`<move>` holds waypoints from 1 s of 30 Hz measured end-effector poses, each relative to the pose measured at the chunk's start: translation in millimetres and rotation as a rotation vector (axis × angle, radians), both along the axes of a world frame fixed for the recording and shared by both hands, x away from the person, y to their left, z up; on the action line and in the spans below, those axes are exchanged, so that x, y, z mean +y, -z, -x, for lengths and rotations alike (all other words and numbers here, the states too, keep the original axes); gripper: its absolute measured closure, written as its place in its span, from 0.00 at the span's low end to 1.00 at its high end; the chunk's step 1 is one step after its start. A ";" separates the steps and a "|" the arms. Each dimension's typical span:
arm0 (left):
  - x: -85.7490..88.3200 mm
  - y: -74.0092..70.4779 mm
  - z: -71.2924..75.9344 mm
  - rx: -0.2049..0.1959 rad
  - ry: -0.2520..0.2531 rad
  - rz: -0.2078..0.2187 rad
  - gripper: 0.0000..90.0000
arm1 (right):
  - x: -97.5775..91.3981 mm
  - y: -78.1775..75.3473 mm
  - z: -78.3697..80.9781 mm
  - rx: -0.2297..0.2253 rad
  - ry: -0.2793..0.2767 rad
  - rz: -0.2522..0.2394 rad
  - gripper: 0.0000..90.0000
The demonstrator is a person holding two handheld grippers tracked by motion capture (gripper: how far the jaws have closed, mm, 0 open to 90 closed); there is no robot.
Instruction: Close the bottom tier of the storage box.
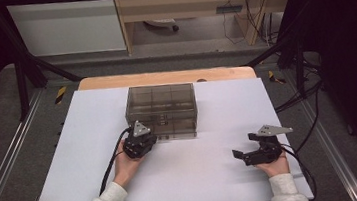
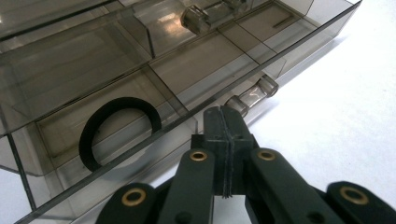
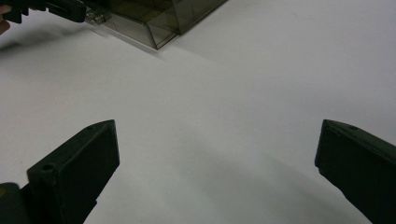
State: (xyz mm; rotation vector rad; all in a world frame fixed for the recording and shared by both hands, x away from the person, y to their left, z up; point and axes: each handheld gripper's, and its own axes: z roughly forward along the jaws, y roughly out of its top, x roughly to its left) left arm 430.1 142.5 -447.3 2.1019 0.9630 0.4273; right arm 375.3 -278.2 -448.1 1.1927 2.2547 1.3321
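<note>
Spanning most of the high view, the white desk carries a smoke-tinted clear drawer box near its far middle; the box's lowest drawer stands pulled out toward the person, its compartments showing in the left gripper view; a black ring lies in one near compartment of that drawer; the left gripper sits just at the drawer's front, jaws pressed flat together with nothing between them, their tips beside the drawer's clear handle, though whether they touch it cannot be told; the right gripper rests well apart at the desk's near right, its jaws spread wide over bare white surface and holding nothing.
</note>
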 end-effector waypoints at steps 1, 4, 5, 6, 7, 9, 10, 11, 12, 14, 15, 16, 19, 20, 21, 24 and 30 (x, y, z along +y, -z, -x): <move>-0.1 0.0 -0.5 -0.001 0.000 -0.002 0.99 | -0.1 0.1 -0.1 -0.001 -0.002 0.002 0.00; -0.3 -0.2 -1.9 -0.001 0.000 -0.001 0.99 | 0.2 0.5 -0.2 0.000 -0.002 0.003 0.00; -0.4 -0.1 -2.3 -0.001 -0.002 0.000 0.99 | 0.1 0.5 -0.2 0.000 -0.002 0.003 0.00; -0.5 0.0 -2.6 -0.001 -0.003 0.000 0.99 | 0.1 0.4 -0.2 -0.001 -0.001 0.002 0.00; -0.6 0.0 -2.9 -0.002 -0.002 0.000 0.99 | 0.0 0.4 -0.3 -0.003 -0.002 0.003 0.00; -0.6 0.0 -3.3 -0.004 -0.004 0.000 0.99 | -0.1 0.3 -0.2 -0.001 -0.001 0.003 0.00; -0.6 0.0 -3.6 -0.004 -0.004 0.001 0.99 | -0.1 0.3 -0.2 -0.002 -0.002 0.002 0.00; -0.7 0.0 -3.8 -0.004 -0.004 0.000 0.99 | -0.1 0.1 -0.1 -0.001 -0.001 0.001 0.00; -0.7 0.0 -4.2 -0.004 -0.006 0.000 0.99 | 0.0 0.1 -0.1 -0.001 -0.001 0.000 0.00; -0.9 0.2 -5.1 -0.006 -0.007 0.001 0.99 | -0.1 0.3 -0.3 -0.002 -0.002 0.003 0.00; -1.0 0.2 -5.5 -0.006 -0.006 0.000 0.99 | 0.0 0.4 -0.2 -0.001 -0.002 0.003 0.00; -1.1 0.2 -5.8 -0.007 -0.007 0.000 0.99 | -0.1 0.3 -0.3 -0.002 -0.002 0.003 0.00; -1.4 0.0 -6.7 -0.007 -0.008 -0.003 0.99 | -0.1 0.2 -0.2 -0.002 0.000 0.002 0.00; -1.4 0.0 -7.0 -0.007 -0.009 -0.002 0.99 | -0.1 0.3 -0.3 -0.002 -0.002 0.003 0.00; -1.4 0.1 -7.2 -0.008 -0.008 -0.002 0.99 | 0.0 0.3 -0.2 -0.001 -0.002 0.003 0.00; -1.6 0.3 -8.1 -0.010 -0.010 -0.002 0.99 | -0.1 0.3 -0.3 -0.002 -0.002 0.003 0.00; -2.2 0.9 -9.9 -0.015 -0.013 -0.001 0.99 | -0.3 0.2 -0.3 -0.001 -0.003 0.004 0.00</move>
